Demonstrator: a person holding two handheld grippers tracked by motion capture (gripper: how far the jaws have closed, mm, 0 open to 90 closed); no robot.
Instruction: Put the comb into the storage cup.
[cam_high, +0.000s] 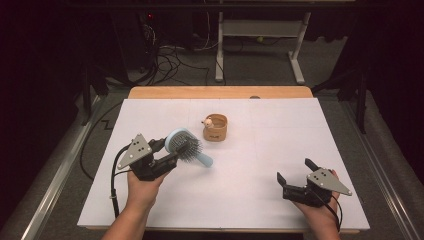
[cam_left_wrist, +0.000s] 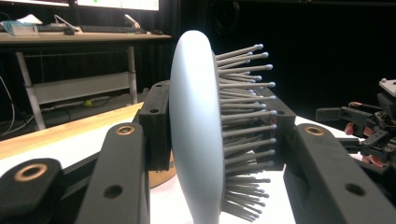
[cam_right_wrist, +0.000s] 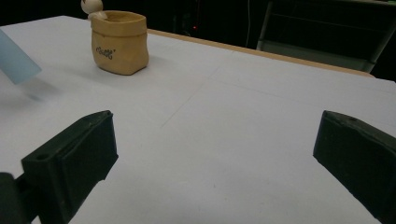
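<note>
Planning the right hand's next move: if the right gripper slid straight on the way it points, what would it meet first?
Probably nothing soon: ahead of the open right gripper lies bare white table. The tan pouch sits left of its line, though depth is hard to judge.

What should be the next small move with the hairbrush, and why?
Probably carry the hairbrush toward the tan pouch and aim its handle at the opening. The left tool already clamps the brush head, lifted off the table; the right tool rests open.

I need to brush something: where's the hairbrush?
High view, left of centre: the hairbrush sits clamped in the left gripper, just left of the tan pouch.
</note>
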